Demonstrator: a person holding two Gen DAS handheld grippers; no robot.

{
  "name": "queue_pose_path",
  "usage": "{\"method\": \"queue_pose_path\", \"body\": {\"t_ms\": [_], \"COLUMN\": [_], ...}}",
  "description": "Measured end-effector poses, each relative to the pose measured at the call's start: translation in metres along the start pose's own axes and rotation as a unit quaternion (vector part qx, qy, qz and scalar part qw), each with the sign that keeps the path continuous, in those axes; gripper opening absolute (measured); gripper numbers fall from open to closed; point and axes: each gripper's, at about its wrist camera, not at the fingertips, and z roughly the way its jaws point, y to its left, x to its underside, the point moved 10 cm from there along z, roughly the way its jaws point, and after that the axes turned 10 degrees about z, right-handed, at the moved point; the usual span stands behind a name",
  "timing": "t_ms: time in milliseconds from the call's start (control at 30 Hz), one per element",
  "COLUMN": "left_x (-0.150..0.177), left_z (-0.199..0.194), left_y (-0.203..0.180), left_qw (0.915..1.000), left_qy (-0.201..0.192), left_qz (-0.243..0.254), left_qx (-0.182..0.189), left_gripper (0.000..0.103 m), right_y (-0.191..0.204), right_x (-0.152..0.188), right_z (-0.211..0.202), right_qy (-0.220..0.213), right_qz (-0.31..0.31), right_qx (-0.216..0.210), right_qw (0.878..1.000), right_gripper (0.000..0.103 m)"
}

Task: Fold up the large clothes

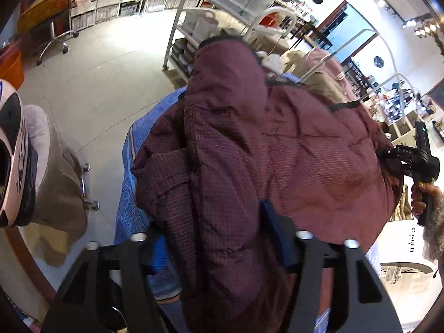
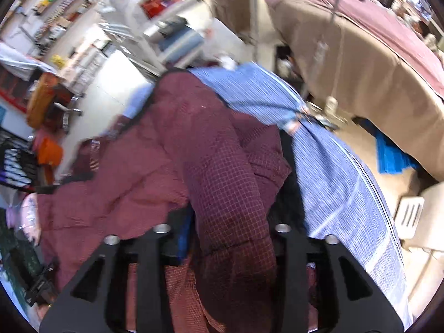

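Note:
A large maroon checked padded garment (image 1: 277,144) lies heaped on a blue striped cloth (image 1: 130,194). My left gripper (image 1: 219,244) points down over its near edge. A thick fold of the maroon fabric runs up between its fingers, and the left blue pad (image 1: 159,252) stands clear of the fold. In the right wrist view the same garment (image 2: 144,166) fills the middle on the blue cloth (image 2: 333,166). My right gripper (image 2: 230,236) also straddles a maroon fold with its pads apart. At the garment's far side a hand (image 1: 421,194) holds the right gripper's black handle (image 1: 424,163).
A white shelf trolley (image 1: 194,27) stands behind the pile, with an office chair (image 1: 52,36) on the pale floor. A stool draped in brown cloth (image 1: 61,188) is at the left. A beige-covered table (image 2: 360,69) with a maroon cover lies to the right.

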Motion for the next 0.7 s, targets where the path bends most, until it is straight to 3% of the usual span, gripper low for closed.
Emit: {"method": "queue_pose_path", "body": {"t_ms": [100, 167, 233, 333, 500, 700], "left_x": [0.004, 0.004, 0.003, -0.004, -0.021, -0.004], "left_z": [0.003, 0.003, -0.003, -0.024, -0.071, -0.099], "left_y": [0.007, 0.009, 0.011, 0.011, 0.003, -0.038], "left_qw": [0.9994, 0.9994, 0.9989, 0.9955, 0.9891, 0.9846], "left_qy": [0.017, 0.027, 0.029, 0.013, -0.024, 0.006], "left_qz": [-0.029, -0.021, 0.005, 0.048, 0.061, 0.043], "left_qx": [0.002, -0.004, -0.037, -0.081, -0.132, -0.169], "left_gripper": [0.08, 0.085, 0.097, 0.097, 0.097, 0.097], "right_y": [-0.025, -0.033, -0.033, -0.036, -0.035, -0.021], "right_x": [0.011, 0.017, 0.019, 0.02, 0.037, 0.098], "right_z": [0.018, 0.019, 0.012, -0.009, -0.054, -0.081], "right_qy": [0.014, 0.005, -0.013, -0.044, -0.074, -0.061], "right_qz": [0.082, 0.11, 0.11, 0.094, 0.078, 0.034], "right_qx": [-0.002, 0.006, 0.014, 0.052, 0.053, 0.026], "right_qw": [0.996, 0.994, 0.994, 0.993, 0.993, 0.997], "right_gripper": [0.071, 0.074, 0.075, 0.076, 0.081, 0.083]}}
